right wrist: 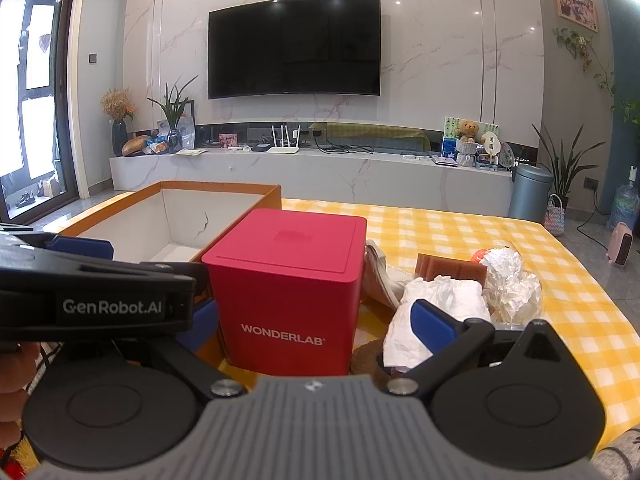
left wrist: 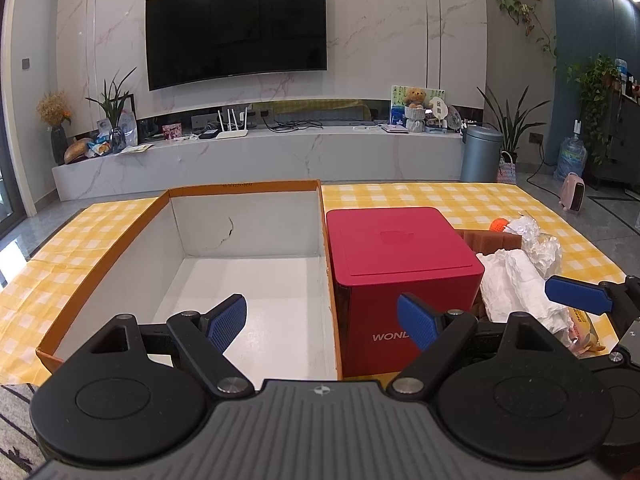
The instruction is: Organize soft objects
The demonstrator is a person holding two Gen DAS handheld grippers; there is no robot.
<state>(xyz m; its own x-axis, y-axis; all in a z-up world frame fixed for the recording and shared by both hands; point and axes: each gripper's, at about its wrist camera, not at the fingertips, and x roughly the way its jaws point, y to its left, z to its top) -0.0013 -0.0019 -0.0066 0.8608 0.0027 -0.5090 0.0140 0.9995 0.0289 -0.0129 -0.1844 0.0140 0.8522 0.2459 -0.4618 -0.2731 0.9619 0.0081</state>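
An open orange cardboard box (left wrist: 120, 248) with a white, empty inside stands on the yellow checked tablecloth; it also shows in the right wrist view (right wrist: 168, 188). A red WONDERLAB cube box (left wrist: 400, 276) stands right of it, also in the right wrist view (right wrist: 288, 292). Right of the cube lies a pile: crumpled white paper (right wrist: 436, 300), a brown sponge (right wrist: 452, 270), crinkled foil and plastic (right wrist: 508, 284), an orange ball (left wrist: 499, 225). My left gripper (left wrist: 322, 322) is open and empty, over the box's near right corner. My right gripper (right wrist: 316, 324) is open and empty, straddling the cube.
The tablecloth (right wrist: 520, 240) spreads to the right and behind the pile. A packaged snack (left wrist: 584, 324) lies at the pile's near edge. The left gripper's body (right wrist: 96, 296) crosses the right wrist view at left. A TV wall and floor lie beyond.
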